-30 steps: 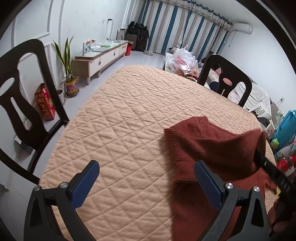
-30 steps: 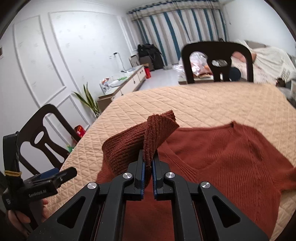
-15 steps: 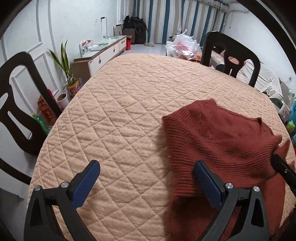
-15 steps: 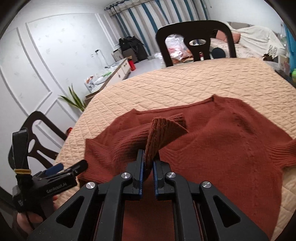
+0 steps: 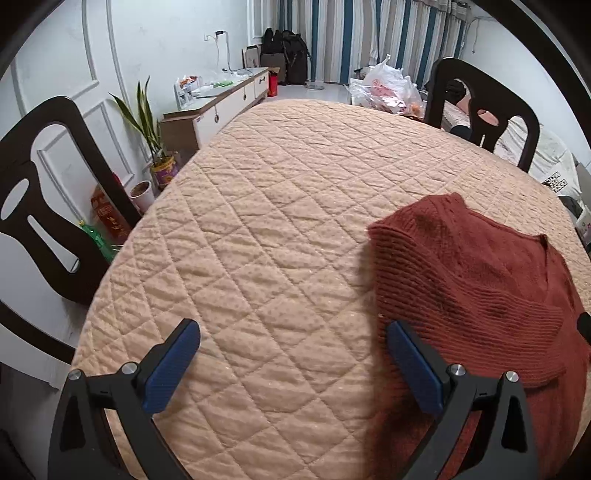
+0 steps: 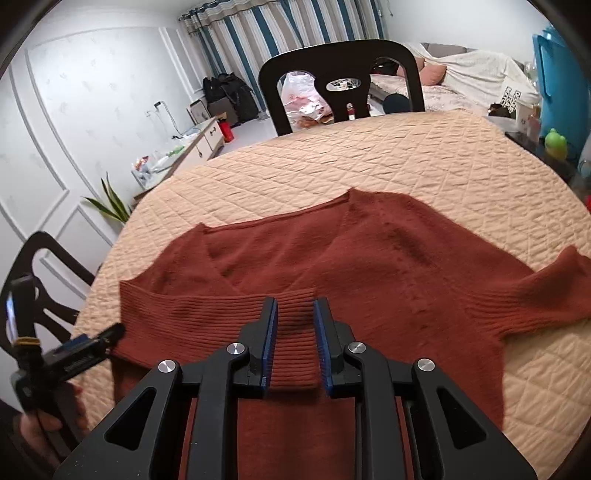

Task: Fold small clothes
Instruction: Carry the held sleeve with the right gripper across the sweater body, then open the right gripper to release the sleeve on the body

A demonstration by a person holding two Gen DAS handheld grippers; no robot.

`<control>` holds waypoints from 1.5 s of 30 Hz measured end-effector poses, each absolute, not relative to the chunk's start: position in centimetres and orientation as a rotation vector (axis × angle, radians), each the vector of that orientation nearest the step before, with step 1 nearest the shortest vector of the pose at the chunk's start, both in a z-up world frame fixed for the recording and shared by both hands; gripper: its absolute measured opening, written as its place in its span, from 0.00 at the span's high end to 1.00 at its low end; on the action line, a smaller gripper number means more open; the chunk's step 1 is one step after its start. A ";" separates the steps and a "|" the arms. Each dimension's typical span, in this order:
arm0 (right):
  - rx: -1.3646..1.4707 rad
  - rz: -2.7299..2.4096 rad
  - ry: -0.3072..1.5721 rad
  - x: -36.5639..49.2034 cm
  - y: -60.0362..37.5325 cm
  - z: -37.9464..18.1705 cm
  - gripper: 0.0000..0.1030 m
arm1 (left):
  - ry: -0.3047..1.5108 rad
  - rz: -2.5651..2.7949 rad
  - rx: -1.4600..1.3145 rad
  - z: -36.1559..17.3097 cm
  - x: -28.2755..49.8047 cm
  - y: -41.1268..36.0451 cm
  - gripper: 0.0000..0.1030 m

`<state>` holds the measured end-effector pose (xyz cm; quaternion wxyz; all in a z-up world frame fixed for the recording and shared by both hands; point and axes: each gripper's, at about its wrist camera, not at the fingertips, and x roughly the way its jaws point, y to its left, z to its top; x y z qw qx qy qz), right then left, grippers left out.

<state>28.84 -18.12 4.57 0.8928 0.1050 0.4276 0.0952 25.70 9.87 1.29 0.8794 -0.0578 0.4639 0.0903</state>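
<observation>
The right gripper [image 6: 294, 339] has just been opening its jaws; the folded sleeve cuff [image 6: 295, 332] of the red sweater [image 6: 369, 266] lies flat between the pads, and they do not press it. The left gripper [image 5: 291, 363] stands wide open over the bare quilted cover [image 5: 258, 221], holding nothing, with the sweater just beside its right finger. Dark chairs [image 6: 341, 66] and striped curtains [image 6: 280, 33] stand behind the table.

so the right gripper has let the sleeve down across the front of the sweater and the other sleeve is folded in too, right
Not quite. The right gripper, jaws just opened, has laid one sleeve across the sweater, but the other sleeve lies stretched out on the quilted cover. The right wrist view shows it.
</observation>
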 end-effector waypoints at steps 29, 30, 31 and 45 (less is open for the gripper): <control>0.132 0.368 0.851 31.2 -16.2 6.0 0.97 | 0.984 0.206 -0.145 1.3 27.0 11.1 0.01; 0.119 0.340 0.858 31.5 -16.2 5.8 0.97 | 0.979 0.213 -0.142 1.4 26.8 11.0 0.01; 0.098 0.318 0.877 31.8 -16.2 5.4 0.97 | 0.969 0.217 -0.133 1.5 26.7 10.9 0.01; 0.065 0.264 0.911 31.2 -16.8 4.2 0.60 | 0.901 0.107 -0.078 3.5 26.7 6.9 0.01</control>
